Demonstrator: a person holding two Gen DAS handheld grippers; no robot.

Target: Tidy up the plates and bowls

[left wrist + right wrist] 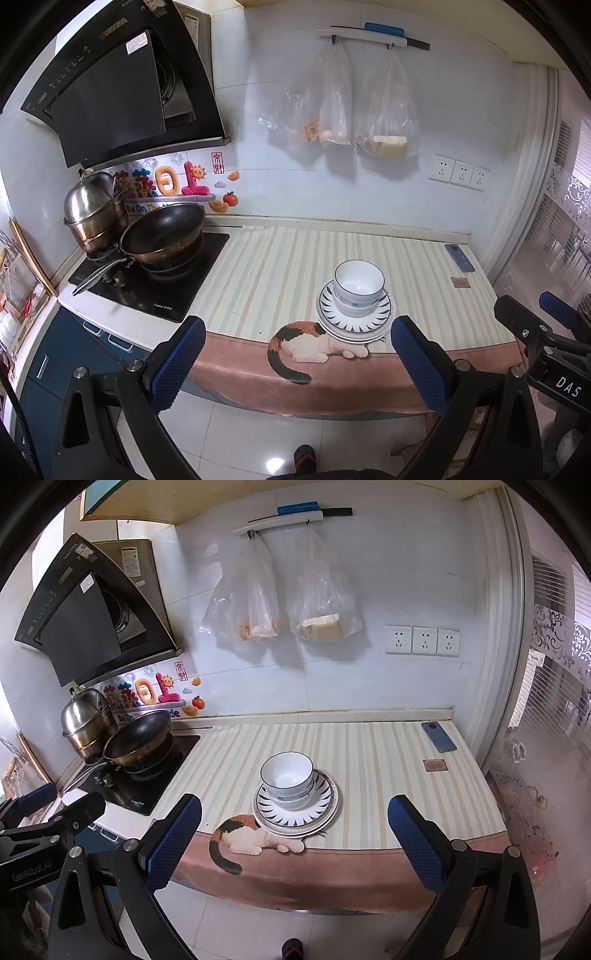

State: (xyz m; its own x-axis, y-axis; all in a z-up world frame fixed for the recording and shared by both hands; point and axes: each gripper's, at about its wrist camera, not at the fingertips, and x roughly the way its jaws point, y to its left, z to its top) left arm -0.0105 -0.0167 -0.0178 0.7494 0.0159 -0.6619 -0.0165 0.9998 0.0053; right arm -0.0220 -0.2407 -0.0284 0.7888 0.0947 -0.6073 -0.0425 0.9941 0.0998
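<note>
While both of my tongs are hanging back over the floor, short of the counter's near edge, I am holding the left tongs [297, 363] and the right tongs [293, 840] spread wide, and neither is pinching anything. The bowls [287, 780] are sitting nested, one inside another, on the stack of plates [295, 812]; that pile is resting near the front of the striped cloth [388, 775], just beyond the printed cat [245, 836]. A pan [162, 232] and a steel pot [92, 210] are standing on the stove [192, 284] at the far left, and a phone [439, 736] is lying at the far right.

The dishes are already lying as one tidy pile, which fits a job that is done as well as a pile waiting to be sorted or moved, so I am committing to no particular move.

For any handling here, I am judging as follows:
- The glazed rims are probably slippery, so a squeeze should be square across the rim.
- The top bowl is sitting loosely, so tilting could tip it.
- The pile is standing near the edge, so pushing toward me risks a fall.
</note>
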